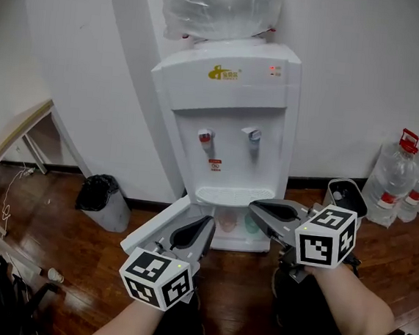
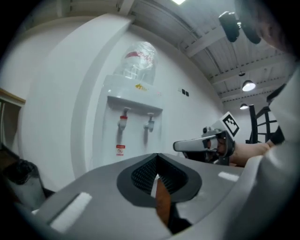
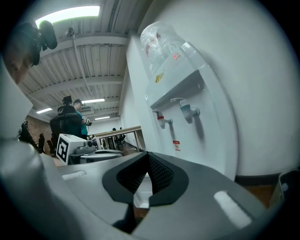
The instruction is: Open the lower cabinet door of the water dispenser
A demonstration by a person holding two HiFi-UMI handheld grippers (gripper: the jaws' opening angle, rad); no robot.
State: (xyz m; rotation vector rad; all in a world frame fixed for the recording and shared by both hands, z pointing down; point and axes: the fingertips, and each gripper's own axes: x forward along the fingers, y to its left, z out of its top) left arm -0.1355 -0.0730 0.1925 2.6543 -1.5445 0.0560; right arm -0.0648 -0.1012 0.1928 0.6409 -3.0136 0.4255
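The white water dispenser stands against the wall, with a red and a blue tap. Its lower cabinet door is swung out to the left, and cups show inside the cabinet. My left gripper is level, just right of the door's free edge and apart from it. A narrow slit shows between its jaws with nothing in it. My right gripper hovers in front of the open cabinet's right side, its jaws together at the tips and empty. Each gripper view shows the dispenser ahead.
A black bin stands left of the dispenser, with a wooden table edge beyond it. A dark container and several water bottles stand at the right. A person sits far off in the room.
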